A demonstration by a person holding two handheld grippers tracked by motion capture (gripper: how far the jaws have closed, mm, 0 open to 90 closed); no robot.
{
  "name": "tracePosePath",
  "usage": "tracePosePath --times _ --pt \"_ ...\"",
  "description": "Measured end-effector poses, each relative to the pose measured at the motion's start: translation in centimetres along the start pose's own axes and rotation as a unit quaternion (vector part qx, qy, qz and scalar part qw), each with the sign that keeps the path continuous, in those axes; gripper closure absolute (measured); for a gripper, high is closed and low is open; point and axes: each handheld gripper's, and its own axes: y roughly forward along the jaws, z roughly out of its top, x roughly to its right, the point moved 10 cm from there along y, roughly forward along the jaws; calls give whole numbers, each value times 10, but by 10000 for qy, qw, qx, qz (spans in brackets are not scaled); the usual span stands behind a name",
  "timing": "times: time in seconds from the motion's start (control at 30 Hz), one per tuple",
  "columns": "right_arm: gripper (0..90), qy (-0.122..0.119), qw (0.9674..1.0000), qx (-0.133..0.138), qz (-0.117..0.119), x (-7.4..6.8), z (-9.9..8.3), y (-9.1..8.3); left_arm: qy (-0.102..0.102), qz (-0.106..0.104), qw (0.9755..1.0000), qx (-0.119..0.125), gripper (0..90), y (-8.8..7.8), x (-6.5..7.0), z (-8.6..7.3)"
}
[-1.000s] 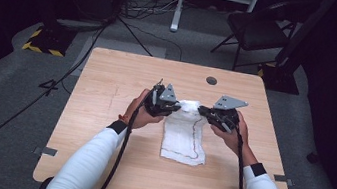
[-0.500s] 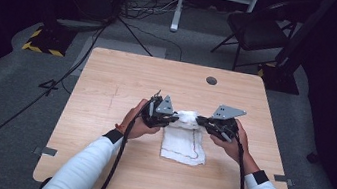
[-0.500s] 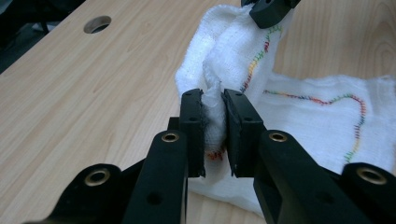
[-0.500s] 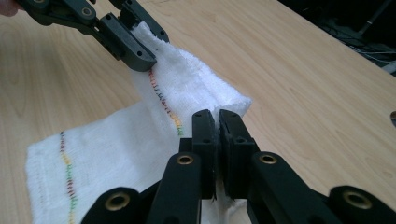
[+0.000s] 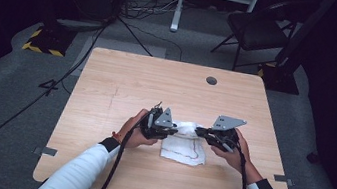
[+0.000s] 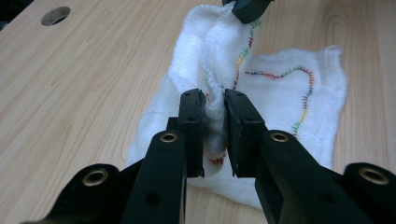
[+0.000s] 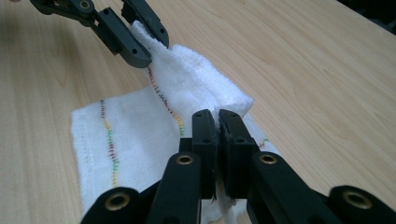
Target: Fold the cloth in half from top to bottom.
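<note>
On the wooden table (image 5: 105, 95), a little nearer the person's edge than the middle, a white cloth (image 5: 183, 150) with multicoloured stitching is lying partly flat and partly lifted. The left gripper (image 5: 171, 129) is pinching the cloth's left end, its jaws nearly closed with a bunched fold of fabric squeezed between them, as its own view (image 6: 215, 133) is showing. Between the two grippers the raised edge is forming a ridge running left to right across the table, while the rest of the cloth is hanging down and spreading toward the person. The right gripper (image 5: 202, 133) is gripping the ridge's right end, its jaws (image 7: 217, 147) pressed almost together on a thin layer of cloth. Both hands are resting low over the table.
</note>
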Motion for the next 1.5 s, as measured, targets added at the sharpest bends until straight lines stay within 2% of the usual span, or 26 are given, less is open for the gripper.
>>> tracePosePath --times 0.47,0.83,1.03,1.5 --pt "857 -70 9996 -152 229 -20 -15 0 75 -263 9995 -150 759 -1 24 -12" --pt "855 -111 9984 -360 417 -36 -34 2 143 -458 9983 -323 756 1 40 -24" --pt "850 -121 9981 -444 420 -39 -43 3 103 -518 9979 -383 757 1 46 -28" --pt "823 17 9979 -458 466 -45 -55 -8 70 -605 9969 -498 755 -3 55 -41"
